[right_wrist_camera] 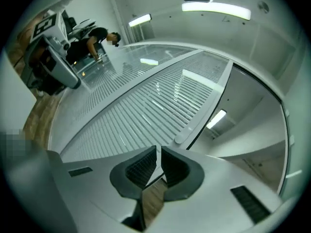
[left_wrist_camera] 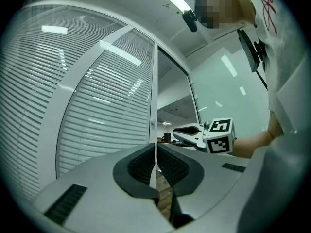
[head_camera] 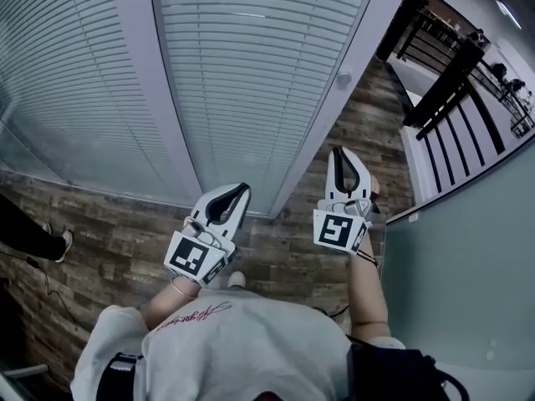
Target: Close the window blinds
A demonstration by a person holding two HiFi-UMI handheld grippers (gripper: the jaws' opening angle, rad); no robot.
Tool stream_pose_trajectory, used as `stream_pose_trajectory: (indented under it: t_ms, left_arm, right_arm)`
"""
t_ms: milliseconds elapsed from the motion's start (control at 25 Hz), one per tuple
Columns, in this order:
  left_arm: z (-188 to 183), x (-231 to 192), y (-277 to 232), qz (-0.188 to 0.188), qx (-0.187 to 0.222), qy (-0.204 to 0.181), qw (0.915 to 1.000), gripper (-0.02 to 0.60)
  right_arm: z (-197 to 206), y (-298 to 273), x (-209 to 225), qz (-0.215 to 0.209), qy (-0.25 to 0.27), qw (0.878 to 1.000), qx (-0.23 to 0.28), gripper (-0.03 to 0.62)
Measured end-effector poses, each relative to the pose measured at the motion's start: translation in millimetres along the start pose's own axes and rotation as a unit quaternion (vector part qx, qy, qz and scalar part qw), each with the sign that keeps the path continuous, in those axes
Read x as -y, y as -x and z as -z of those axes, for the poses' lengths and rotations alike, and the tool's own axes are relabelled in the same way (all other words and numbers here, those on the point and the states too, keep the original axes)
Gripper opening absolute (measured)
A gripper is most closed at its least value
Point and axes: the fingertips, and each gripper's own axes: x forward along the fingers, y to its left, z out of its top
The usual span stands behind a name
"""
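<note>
This looks like the reaching step, with nothing gripped so far. The left claw (head_camera: 240, 191) and the right claw (head_camera: 341, 154) are both pressed together and empty, held side by side in front of the person and above the wood floor (head_camera: 125, 232). The blinds (head_camera: 251, 65) hang behind glass straight ahead, clear of both claws. Their slats lie close over one another, though how far they are turned cannot be told from here. A small round knob (head_camera: 343, 79) sits on the white frame (head_camera: 368, 32) at the right edge of the middle panel. It is probably the slat control. In the head view it lies ahead of the right claw, roughly along the line that claw points, and apart from it. In the right gripper view the same knob shows just past the tips, a little to their right. The left claw points at the foot of the middle panel and is farther from the knob. The next move would likely call for the right claw to spread, go forward to the knob, pinch it squarely and turn it. The tips need to line up with the knob's small round face so they do not slip off.
</note>
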Motion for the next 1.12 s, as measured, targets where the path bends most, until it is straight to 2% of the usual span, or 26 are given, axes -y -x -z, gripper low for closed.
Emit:
stream_pose_trajectory:
  t_ms: [200, 320, 360, 400, 440, 480, 680, 880, 1120]
  left_arm:
    - [1, -16, -13, 0.008, 0.0, 0.001, 1.0, 0.02]
    - [6, -20, -15, 0.012, -0.005, 0.001, 0.9999, 0.02]
    - [8, -20, -16, 0.013, -0.005, 0.0, 0.9999, 0.02]
    - [9, -20, -16, 0.014, -0.005, 0.0, 0.9999, 0.02]
    - [10, -21, -17, 0.016, -0.004, -0.001, 0.9999, 0.02]
    - [10, -23, -18, 0.017, -0.003, -0.001, 0.9999, 0.02]
    - [8, -32, -24, 0.018, -0.003, 0.003, 0.9998, 0.02]
    - [15, -27, -23, 0.022, -0.005, 0.006, 0.9997, 0.02]
    - [20, -44, -23, 0.012, -0.001, 0.008, 0.9999, 0.02]
  right_arm:
    - [-6, -54, 32, 0.033, 0.138, 0.99, -0.004, 0.02]
    - [-3, -75, 46, 0.038, 0.18, 0.983, -0.018, 0.023]
    - [0, -80, 48, 0.034, 0.186, 0.982, -0.023, 0.045]
    - [1, -85, 50, 0.029, 0.192, 0.981, -0.027, 0.126]
    - [2, -90, 51, 0.025, 0.199, 0.979, -0.03, 0.17]
    - [2, -95, 52, 0.022, 0.212, 0.976, -0.031, 0.17]
    - [4, -121, 56, 0.007, 0.326, 0.944, -0.053, 0.172]
    - [7, -122, 58, 0.011, 0.351, 0.934, -0.056, 0.173]
    - [6, -141, 54, 0.008, 0.375, 0.925, -0.058, 0.172]
